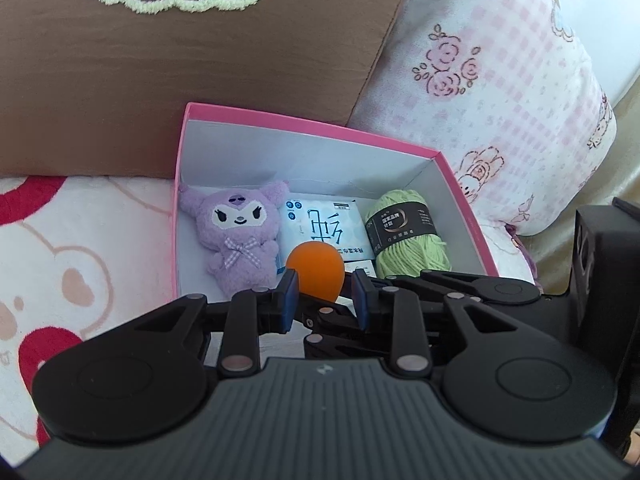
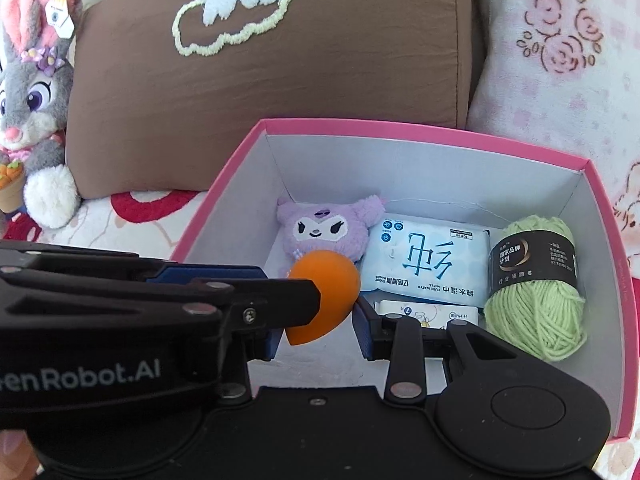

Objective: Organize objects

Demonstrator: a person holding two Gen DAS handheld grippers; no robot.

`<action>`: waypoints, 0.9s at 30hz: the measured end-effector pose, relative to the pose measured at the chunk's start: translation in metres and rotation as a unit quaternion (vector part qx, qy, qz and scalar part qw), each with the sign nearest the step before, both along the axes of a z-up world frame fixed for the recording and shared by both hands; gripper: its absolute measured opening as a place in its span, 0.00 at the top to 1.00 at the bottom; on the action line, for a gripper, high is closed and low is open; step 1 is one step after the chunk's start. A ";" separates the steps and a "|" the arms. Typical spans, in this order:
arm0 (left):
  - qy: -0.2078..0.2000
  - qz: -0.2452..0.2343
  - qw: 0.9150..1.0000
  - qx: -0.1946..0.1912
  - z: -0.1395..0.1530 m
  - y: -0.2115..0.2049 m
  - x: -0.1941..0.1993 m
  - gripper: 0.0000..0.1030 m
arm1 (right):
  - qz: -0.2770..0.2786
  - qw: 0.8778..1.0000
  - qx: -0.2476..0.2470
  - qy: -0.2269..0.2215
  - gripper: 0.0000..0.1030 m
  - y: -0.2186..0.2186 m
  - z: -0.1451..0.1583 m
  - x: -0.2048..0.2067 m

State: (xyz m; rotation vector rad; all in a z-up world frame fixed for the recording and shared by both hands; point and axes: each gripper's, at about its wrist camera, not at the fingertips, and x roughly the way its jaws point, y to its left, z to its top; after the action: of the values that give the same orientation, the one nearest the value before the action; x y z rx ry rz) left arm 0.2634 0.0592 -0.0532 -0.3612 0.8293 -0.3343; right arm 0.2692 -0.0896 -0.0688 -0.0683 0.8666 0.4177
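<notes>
left hand-held gripper [image 1: 325, 294] grips teardrop-shaped orange sponge [image 1: 317, 274].

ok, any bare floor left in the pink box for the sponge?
Yes: the near-left floor of the pink box, in front of the purple plush and left of the small pack. The far row is packed: plush, wipes pack, green yarn.

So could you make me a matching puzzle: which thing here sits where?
Things:
1 purple plush toy
2 green yarn skein with black label
3 orange egg-shaped sponge
4 blue-and-white wipes pack

Places, as pictured:
A middle of the pink cardboard box
B between the jaws of the left gripper
C left end of the box
D right end of the box

Pairs: 1-C, 2-D, 3-B, 4-A
</notes>
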 end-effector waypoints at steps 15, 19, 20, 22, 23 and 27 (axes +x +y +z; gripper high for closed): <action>0.009 0.027 0.999 -0.030 0.001 0.020 0.003 0.71 | -0.050 0.998 0.013 0.043 0.54 -0.005 -0.010 0.016; 0.014 0.028 0.999 -0.018 0.008 0.020 -0.001 0.71 | -0.049 0.998 0.010 0.024 0.54 -0.008 0.000 0.002; 0.014 0.026 0.999 -0.019 0.011 0.019 -0.003 0.71 | -0.049 0.999 0.012 0.021 0.54 -0.010 0.004 -0.002; 0.015 0.024 0.999 -0.016 0.016 0.020 -0.006 0.71 | -0.052 0.998 0.024 0.017 0.54 -0.017 0.011 -0.011; 0.014 0.024 1.000 -0.010 0.019 0.019 -0.009 0.70 | -0.053 0.998 0.029 0.015 0.54 -0.020 0.015 -0.015; 0.011 0.026 0.999 0.024 0.032 0.018 -0.020 0.70 | -0.051 0.998 0.039 -0.004 0.54 -0.033 0.036 -0.036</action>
State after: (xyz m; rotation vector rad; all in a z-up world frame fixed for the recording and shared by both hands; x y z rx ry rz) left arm 0.2432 0.0768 -0.0214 -0.3419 0.8461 -0.2614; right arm 0.2332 -0.1223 -0.0330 0.0466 0.8416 0.3543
